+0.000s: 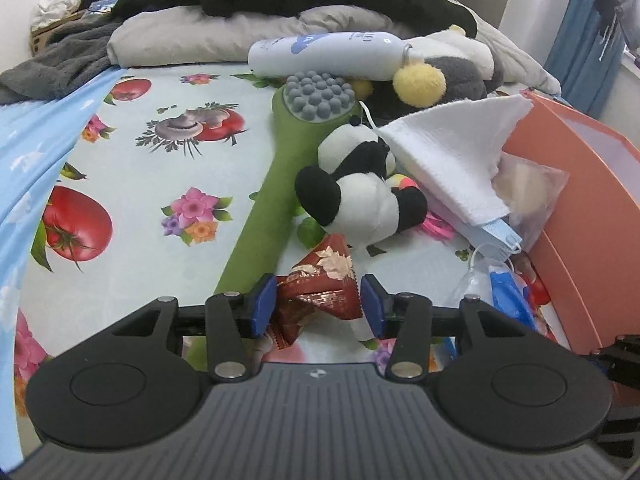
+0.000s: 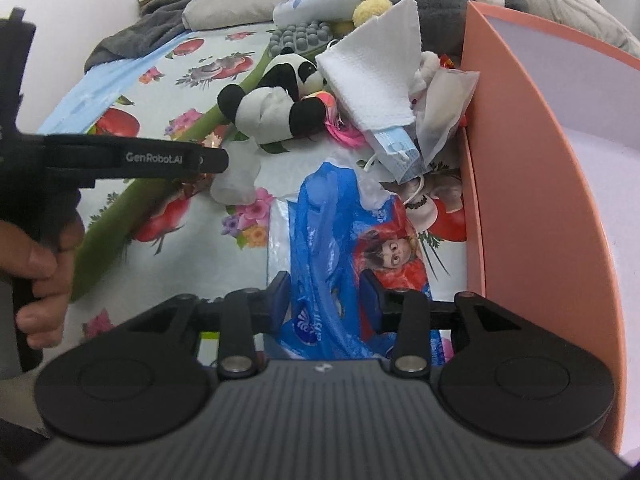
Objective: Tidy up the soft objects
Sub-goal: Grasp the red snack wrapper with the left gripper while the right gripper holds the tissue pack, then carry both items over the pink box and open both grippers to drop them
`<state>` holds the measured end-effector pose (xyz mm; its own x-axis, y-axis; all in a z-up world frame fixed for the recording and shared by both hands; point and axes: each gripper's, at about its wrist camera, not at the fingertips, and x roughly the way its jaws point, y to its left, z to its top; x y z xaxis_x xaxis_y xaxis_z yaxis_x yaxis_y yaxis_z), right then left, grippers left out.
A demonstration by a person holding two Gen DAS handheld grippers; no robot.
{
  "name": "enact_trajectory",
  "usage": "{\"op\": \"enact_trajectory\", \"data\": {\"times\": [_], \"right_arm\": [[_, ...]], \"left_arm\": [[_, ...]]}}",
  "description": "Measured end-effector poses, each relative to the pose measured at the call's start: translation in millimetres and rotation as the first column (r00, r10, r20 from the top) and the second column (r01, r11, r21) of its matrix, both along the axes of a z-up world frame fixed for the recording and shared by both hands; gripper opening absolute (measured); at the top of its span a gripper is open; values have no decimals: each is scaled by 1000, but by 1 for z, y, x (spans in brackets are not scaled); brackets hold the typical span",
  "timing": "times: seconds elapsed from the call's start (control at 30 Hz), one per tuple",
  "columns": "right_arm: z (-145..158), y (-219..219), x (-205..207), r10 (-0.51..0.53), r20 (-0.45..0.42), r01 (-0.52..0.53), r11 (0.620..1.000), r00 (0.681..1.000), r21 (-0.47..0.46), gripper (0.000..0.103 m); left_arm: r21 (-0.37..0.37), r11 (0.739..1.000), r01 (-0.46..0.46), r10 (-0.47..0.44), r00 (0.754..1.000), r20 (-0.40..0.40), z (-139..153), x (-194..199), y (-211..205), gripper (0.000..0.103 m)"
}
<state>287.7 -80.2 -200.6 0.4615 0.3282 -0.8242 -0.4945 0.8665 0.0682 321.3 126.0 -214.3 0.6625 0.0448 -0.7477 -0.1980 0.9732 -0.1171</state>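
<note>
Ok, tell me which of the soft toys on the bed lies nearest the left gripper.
The small panda plush, black and white, lying just beyond the left gripper. The grey and white plush sits much farther back, behind the white bottle.

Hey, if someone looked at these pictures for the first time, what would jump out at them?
Probably the panda toy lying on the flowered bedsheet, against a long green massage stick. To its right a white cloth leans on the orange box. Close up, the left gripper straddles a red packet, and the right gripper a blue plastic bag.
</note>
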Motion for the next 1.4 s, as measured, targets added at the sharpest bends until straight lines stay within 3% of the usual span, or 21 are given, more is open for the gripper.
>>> {"op": "enact_trajectory", "data": {"times": [0.07,0.1,0.2,0.63,0.67,0.7,0.73,1.1,1.17,1.23,1.4], "right_arm": [[-1,1,-1,-6,14,6,1000,1000,-5,37],[0,1,-3,-7,18,7,1000,1000,-4,31],[5,1,-7,-9,42,10,1000,999,-12,21],[27,-4,-36,-26,77,26,1000,997,-8,16],[28,-4,-38,-33,76,34,999,997,-6,16],[29,-4,-40,-42,75,42,999,996,-6,15],[30,-4,-42,-53,73,54,999,996,-5,15],[43,-2,-58,-139,87,138,990,986,23,15],[37,-3,-61,-144,71,143,990,987,23,15],[31,-3,-63,-141,59,140,990,988,15,15],[19,-7,-62,-126,30,126,992,992,1,15]], "left_arm": [[-2,1000,-9,9,1000,4,0,-1,1,45],[-2,1000,-16,16,1000,4,1,-2,2,38],[-16,1000,-24,24,1000,8,4,-10,4,35],[-138,990,-43,47,998,29,25,-73,-8,32],[-145,989,-41,45,999,28,26,-78,-9,29],[-154,987,-39,43,999,23,28,-83,-10,11],[-164,986,-39,42,999,15,30,-87,-10,11],[-151,986,69,-76,996,-38,38,-99,-3,12],[-117,988,104,-111,992,-54,37,-94,-4,18],[-104,981,162,-169,984,-63,34,-89,-4,45],[-102,965,242,-251,964,-85,21,-71,-7,48]]}}
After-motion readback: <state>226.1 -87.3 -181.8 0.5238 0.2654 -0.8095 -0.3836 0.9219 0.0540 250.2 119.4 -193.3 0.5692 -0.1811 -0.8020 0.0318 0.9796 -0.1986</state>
